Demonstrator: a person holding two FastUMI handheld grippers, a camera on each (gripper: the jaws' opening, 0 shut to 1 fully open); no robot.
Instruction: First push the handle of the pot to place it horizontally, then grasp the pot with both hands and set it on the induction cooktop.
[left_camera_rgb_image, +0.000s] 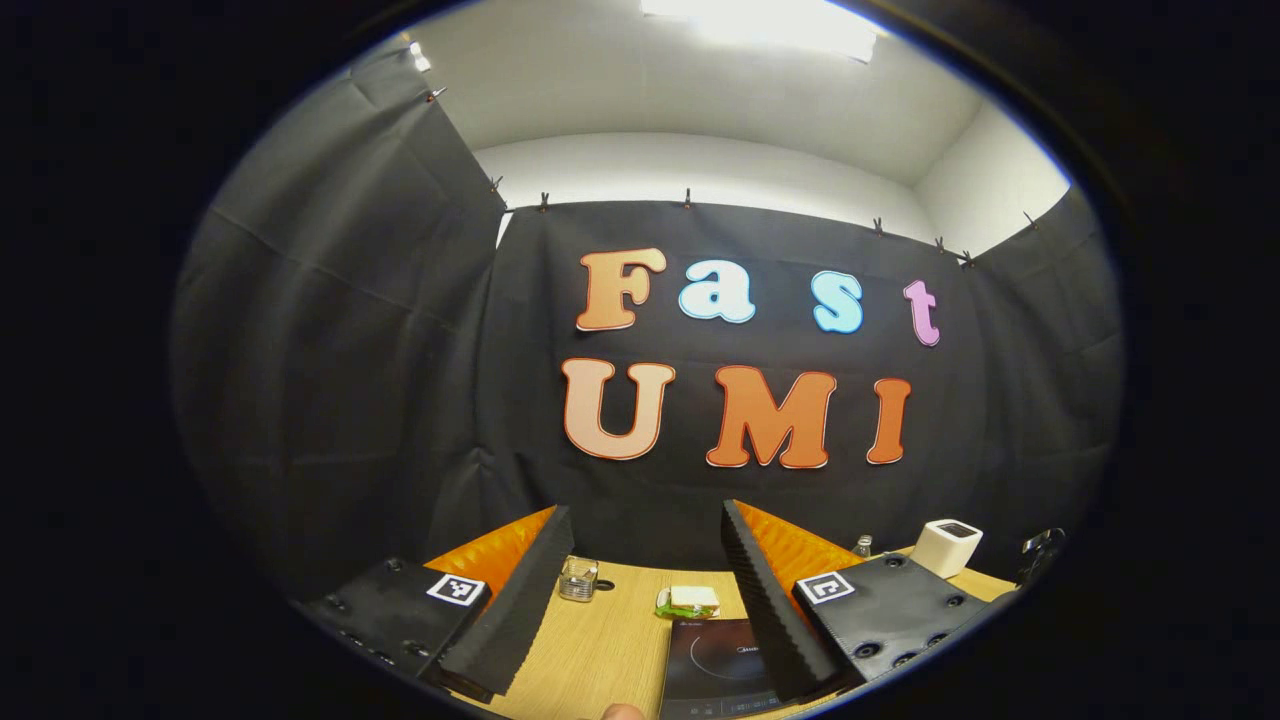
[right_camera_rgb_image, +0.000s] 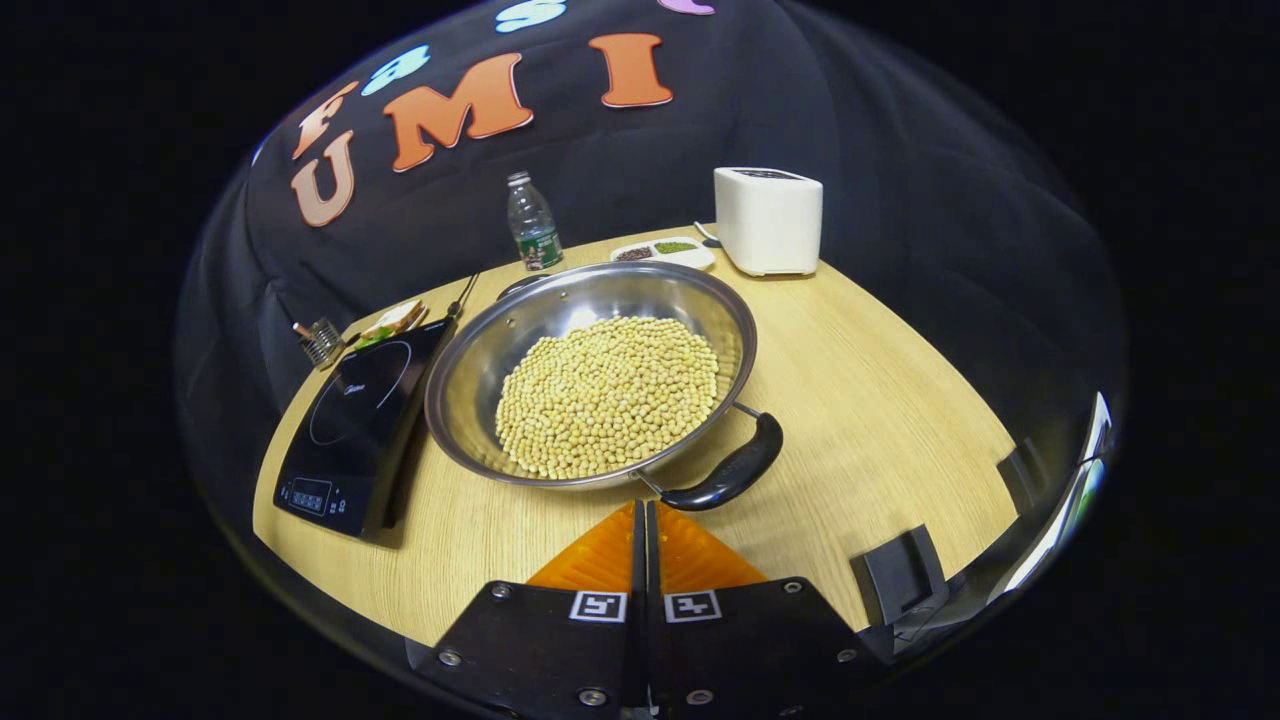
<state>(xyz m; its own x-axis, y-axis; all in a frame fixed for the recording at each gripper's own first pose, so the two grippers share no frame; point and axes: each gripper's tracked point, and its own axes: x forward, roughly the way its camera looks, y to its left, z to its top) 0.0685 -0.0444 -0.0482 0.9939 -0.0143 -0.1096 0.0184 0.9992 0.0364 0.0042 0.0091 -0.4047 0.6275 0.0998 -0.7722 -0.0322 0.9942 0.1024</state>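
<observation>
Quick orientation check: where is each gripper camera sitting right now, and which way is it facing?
Left gripper view: rides the left gripper, held level, facing the booth's back wall over the far edge of the light wooden table; its jaws stand open.
Right gripper view: rides the right gripper, angled down at the steel pot of yellow beans and its black handle; its jaws are shut on nothing.
Shared: the black induction cooktop, white box-shaped appliance, and table.
</observation>
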